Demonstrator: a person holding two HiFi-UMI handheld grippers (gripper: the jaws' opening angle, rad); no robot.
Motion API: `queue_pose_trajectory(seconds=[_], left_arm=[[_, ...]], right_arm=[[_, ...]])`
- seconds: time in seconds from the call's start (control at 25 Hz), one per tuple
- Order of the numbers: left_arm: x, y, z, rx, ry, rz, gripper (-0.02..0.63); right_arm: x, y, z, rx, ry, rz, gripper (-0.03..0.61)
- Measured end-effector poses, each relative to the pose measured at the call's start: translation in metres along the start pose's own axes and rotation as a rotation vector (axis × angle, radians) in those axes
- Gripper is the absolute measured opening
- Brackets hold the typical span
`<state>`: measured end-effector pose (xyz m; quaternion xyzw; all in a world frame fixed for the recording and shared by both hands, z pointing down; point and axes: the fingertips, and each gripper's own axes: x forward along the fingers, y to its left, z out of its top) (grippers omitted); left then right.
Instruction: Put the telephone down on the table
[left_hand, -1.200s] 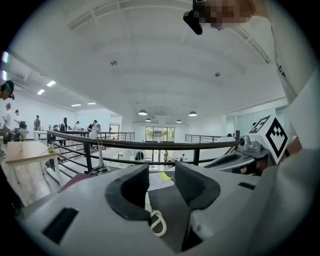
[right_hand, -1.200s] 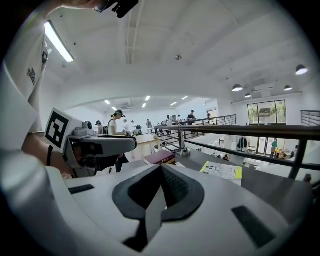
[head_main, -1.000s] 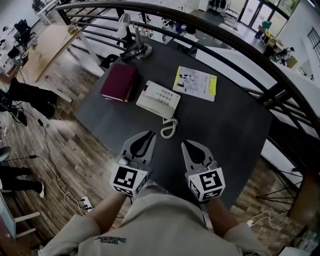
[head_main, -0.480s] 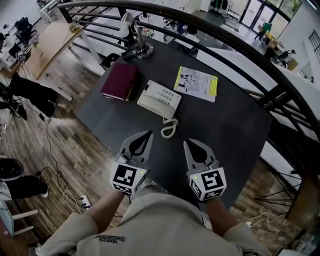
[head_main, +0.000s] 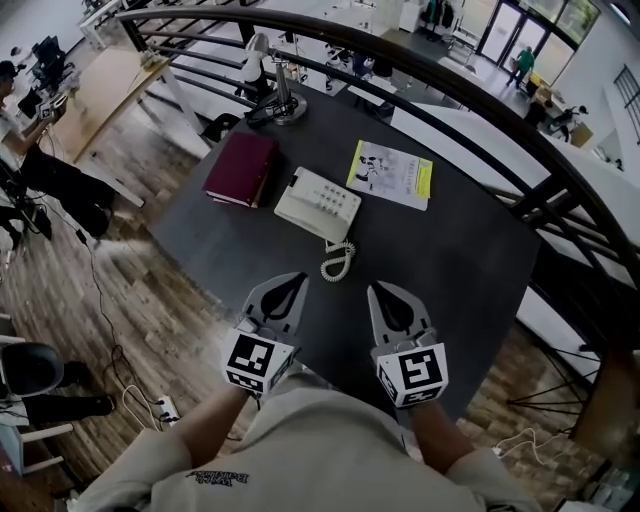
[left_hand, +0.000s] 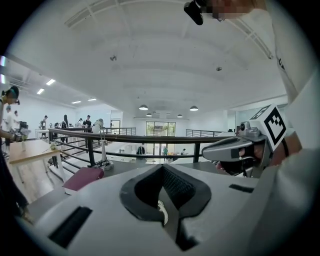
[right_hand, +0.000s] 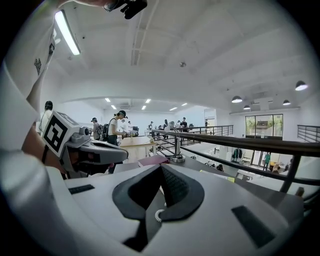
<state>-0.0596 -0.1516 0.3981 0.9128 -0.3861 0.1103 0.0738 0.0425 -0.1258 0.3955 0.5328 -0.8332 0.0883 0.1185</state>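
A white telephone (head_main: 318, 204) lies flat on the dark table (head_main: 450, 260), its coiled cord (head_main: 338, 262) trailing toward me. My left gripper (head_main: 297, 279) and right gripper (head_main: 377, 291) hover side by side over the table's near edge, just short of the cord. Both are shut with nothing in them. In the left gripper view the jaws (left_hand: 161, 168) meet at the tip, and the cord (left_hand: 161, 212) shows through the gap beneath. The right gripper view shows the same: closed jaws (right_hand: 161, 167) and a bit of cord (right_hand: 159, 215).
A maroon book (head_main: 241, 168) lies left of the telephone and a yellow-edged leaflet (head_main: 391, 172) to its right. A lamp base (head_main: 277, 104) stands at the far edge. A black railing (head_main: 470, 95) curves round behind the table. Wooden floor with cables lies to the left.
Both grippers stay where they were, and the telephone and cord have not moved.
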Motion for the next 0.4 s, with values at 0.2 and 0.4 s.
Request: queue_pose_trajectory(seconds=[0.2,0.4], left_arm=[[0.001,-0.005,-0.003,0.004,0.016,-0.029,0.005],[0.0,-0.002,-0.014,-0.147,0.053,-0.064,0.005]], right_arm=[[-0.006,0.003,0.004,0.012,0.003,-0.006,0.0],[-0.008,0.01,0.007,0.028,0.006,-0.016,0.0]])
